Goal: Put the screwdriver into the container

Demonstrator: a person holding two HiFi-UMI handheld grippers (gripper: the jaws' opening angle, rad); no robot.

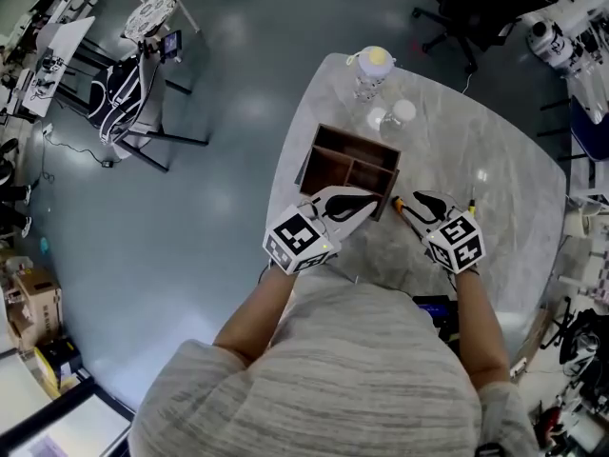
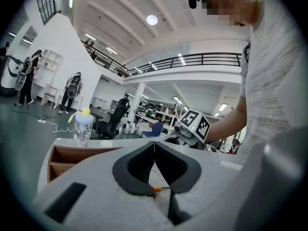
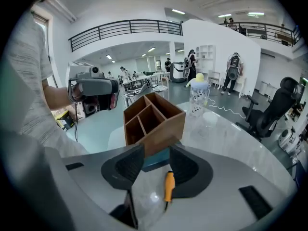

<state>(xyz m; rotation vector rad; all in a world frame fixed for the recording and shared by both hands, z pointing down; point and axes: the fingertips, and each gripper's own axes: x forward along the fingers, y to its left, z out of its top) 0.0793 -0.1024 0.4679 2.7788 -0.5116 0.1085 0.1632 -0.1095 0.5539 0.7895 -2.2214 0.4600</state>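
Small screwdriver, orange handle, thin shaft

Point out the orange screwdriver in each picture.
Head view: screwdriver at the lower right corner of the wooden box.
Left gripper view: low centre, glimpsed under the left tool.
Right gripper view: low centre, inside the open right tool.
Shared landmark: the wooden box.

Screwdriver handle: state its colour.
The screwdriver handle is orange, clearest in the right gripper view.

No text, brand, number or sign can be read; only black-and-white square marker patterns are shown on the cubes of the left tool and the right tool.
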